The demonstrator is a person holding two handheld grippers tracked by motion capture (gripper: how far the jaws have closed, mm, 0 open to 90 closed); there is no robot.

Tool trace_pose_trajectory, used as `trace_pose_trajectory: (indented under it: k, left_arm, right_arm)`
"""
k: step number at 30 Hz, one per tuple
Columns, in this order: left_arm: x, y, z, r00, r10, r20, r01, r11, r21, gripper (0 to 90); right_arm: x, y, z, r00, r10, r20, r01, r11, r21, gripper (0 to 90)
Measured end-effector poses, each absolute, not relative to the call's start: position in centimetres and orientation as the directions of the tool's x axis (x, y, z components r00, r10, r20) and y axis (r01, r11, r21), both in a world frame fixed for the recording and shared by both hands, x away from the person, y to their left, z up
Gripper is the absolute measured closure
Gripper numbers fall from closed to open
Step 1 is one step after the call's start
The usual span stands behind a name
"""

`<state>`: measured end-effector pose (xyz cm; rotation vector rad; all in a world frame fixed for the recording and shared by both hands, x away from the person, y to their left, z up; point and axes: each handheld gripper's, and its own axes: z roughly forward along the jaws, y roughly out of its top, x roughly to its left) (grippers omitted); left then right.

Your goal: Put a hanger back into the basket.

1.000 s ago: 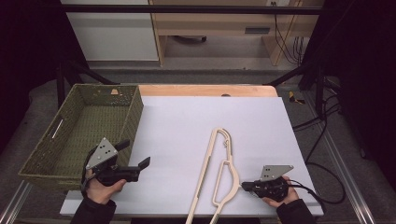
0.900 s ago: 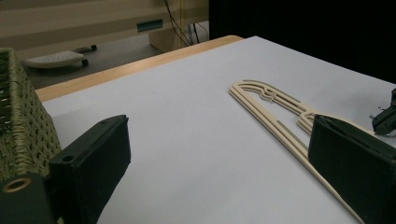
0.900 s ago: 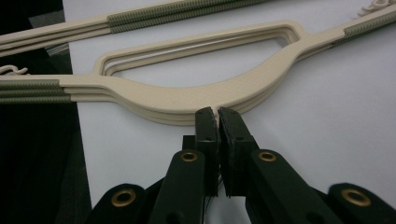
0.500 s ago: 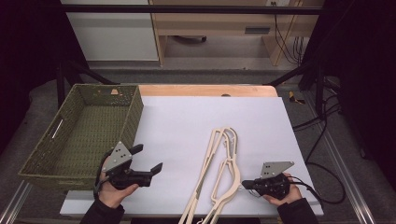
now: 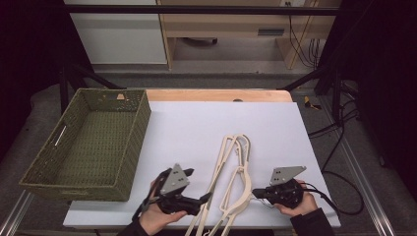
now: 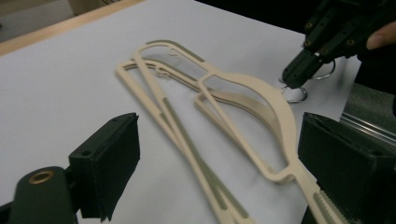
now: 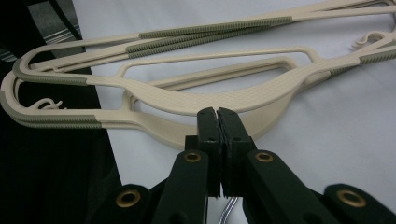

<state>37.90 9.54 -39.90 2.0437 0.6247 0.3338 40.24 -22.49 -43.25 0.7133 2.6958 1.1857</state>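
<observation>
Two cream hangers (image 5: 235, 172) lie stacked on the white desk (image 5: 196, 128), right gripper (image 5: 259, 193) pinched closed on their metal hook. Left gripper (image 5: 204, 198) gapes wide beside them, empty. Wicker basket (image 5: 83, 142) sits off left, nothing blocking.

A green woven basket (image 5: 88, 142) sits on the white table (image 5: 196, 123).

Light falls from overhead, even and soft on white tabletop (image 5: 196, 128); room around it near black. High view grainy, slightly soft. Faint short shadows under cream hangers (image 5: 235, 169) ahead of left gripper (image 5: 204, 198). Left gripper view: own pads blurred up close, hangers just beyond sharp, far table edge soft. Right gripper view: closed tips of right gripper (image 7: 217, 114) fairly sharp, brass rivets below glinting, hangers beyond softening, frame dark off table edge to gripper's left.
</observation>
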Motion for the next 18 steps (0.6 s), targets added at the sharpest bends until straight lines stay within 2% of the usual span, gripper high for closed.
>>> trace_pose_trajectory:
  k: [5, 9, 10, 13, 15, 16, 18]
  left_arm:
    - [38.1, 5.8, -41.0, 0.86, 0.511, 0.004, 0.296, -0.505, 0.811, 18.0]
    - [38.5, 3.6, -41.9, 0.873, 0.487, -0.026, 0.319, -0.531, 0.785, 22.5]
    - [38.5, 2.7, -42.3, 0.88, 0.473, -0.038, 0.326, -0.546, 0.772, 26.3]
    - [38.6, 2.0, -42.8, 0.886, 0.461, -0.05, 0.337, -0.566, 0.752, 30.1]
    - [38.8, 1.3, -43.3, 0.893, 0.447, -0.056, 0.343, -0.595, 0.727, 36.9]
    - [38.8, 0.9, -43.5, 0.893, 0.446, -0.062, 0.349, -0.599, 0.721, 36.9]
    - [38.9, 0.2, -44.0, 0.899, 0.437, -0.038, 0.339, -0.639, 0.691, 45.1]
  right_arm:
    - [40.2, -22.3, -42.7, -0.881, 0.467, 0.077, 0.373, 0.585, 0.72, 89.3]
    - [40.2, -22.1, -42.3, -0.877, 0.475, 0.074, 0.376, 0.583, 0.72, 89.3]
    - [40.3, -22.0, -42.1, -0.875, 0.478, 0.072, 0.378, 0.584, 0.718, 89.3]
    - [40.3, -21.9, -42.1, -0.875, 0.479, 0.069, 0.379, 0.589, 0.713, 89.3]
    - [40.3, -21.8, -42.0, -0.874, 0.481, 0.063, 0.378, 0.593, 0.711, 89.3]
    - [40.3, -21.8, -41.9, -0.874, 0.482, 0.059, 0.377, 0.595, 0.71, 89.3]
    - [40.2, -21.7, -41.8, -0.872, 0.485, 0.056, 0.378, 0.598, 0.707, 89.3]
